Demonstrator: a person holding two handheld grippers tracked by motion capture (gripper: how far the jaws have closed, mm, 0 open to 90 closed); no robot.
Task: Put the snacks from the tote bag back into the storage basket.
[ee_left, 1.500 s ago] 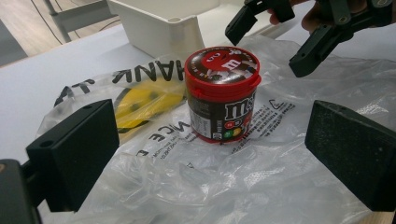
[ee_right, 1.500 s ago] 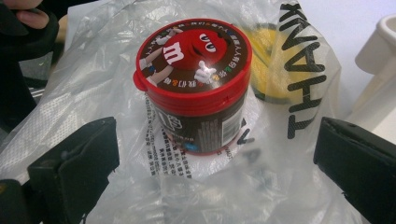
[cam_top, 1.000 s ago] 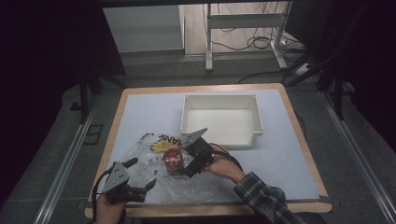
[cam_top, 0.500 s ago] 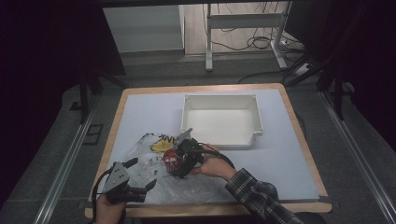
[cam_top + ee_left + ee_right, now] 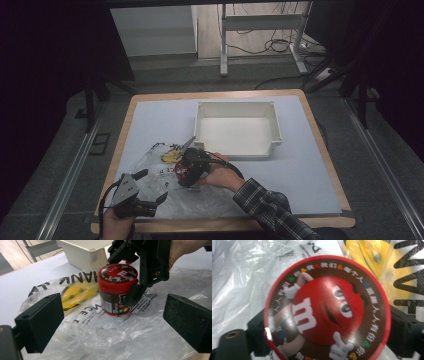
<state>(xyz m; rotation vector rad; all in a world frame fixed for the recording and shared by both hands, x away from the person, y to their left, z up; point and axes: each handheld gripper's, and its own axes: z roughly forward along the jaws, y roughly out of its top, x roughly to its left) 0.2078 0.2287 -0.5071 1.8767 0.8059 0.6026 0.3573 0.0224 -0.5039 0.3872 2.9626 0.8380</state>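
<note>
Black jaws of the right gripper point(image 5: 140, 272) reach down from above on either side of a small candy tub point(image 5: 117, 288), and they have just been closing; in the left gripper view one pad lies flat against the tub's brown side, and in the right gripper view both jaws sit tight at the lid's rim, so the tub is clamped between them. Behind the gripper, the person's right hand point(image 5: 220, 175) holds it angled steeply downward, the plaid sleeve point(image 5: 270, 210) running off toward the table's near edge. Round and squat, the tub carries a glossy red lid point(image 5: 327, 307) printed with a red cartoon candy figure, and stands upright on a crumpled clear plastic bag point(image 5: 105, 335) with black lettering and a yellow patch. Nearer the table's front edge, the left gripper point(image 5: 145, 200) rests low over the bag, its matte, blocky jaws spread wide with nothing between them. Beyond the bag sits a white rectangular plastic bin point(image 5: 237, 130) on the pale blue tabletop point(image 5: 310, 170), which has a wooden border.
</note>
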